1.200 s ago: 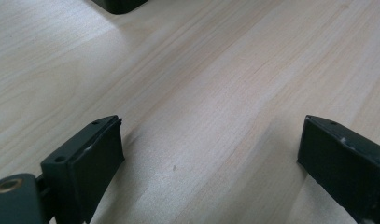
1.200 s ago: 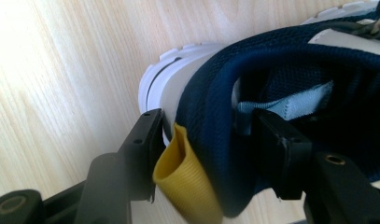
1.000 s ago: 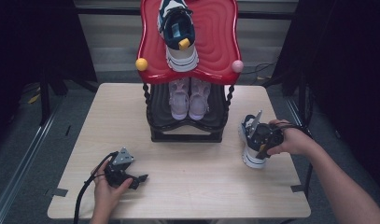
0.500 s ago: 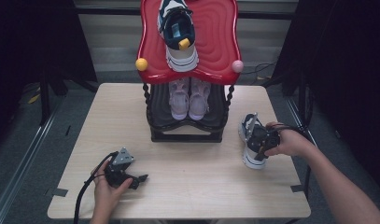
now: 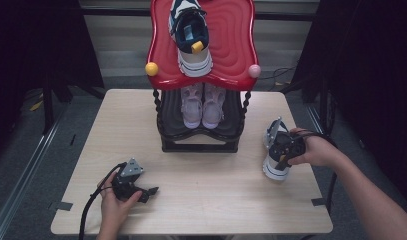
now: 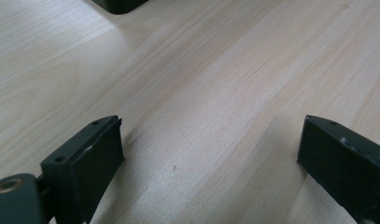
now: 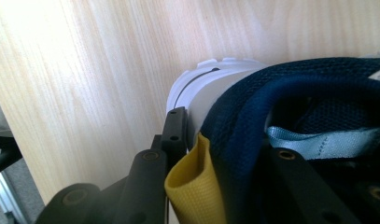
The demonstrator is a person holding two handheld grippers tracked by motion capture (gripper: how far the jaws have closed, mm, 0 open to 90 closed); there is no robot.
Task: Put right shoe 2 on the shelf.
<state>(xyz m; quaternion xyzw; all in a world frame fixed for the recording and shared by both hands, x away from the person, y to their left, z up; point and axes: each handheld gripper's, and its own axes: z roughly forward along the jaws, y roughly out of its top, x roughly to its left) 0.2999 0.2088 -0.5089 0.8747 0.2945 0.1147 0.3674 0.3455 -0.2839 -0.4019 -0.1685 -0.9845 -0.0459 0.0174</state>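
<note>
The right gripper (image 5: 282, 152) reaches in from the right edge of the bench (image 5: 216, 200), forearm angled across the corner, and its jaws, which have just been closing, clamp the navy heel collar of the sneaker (image 5: 275, 159) standing on the bench right of the shoe rack (image 5: 201, 125). One jaw sits outside the heel, one inside. The left gripper (image 5: 141, 190) rests low on the bench near the front, jaws wide apart over bare wood.
</note>
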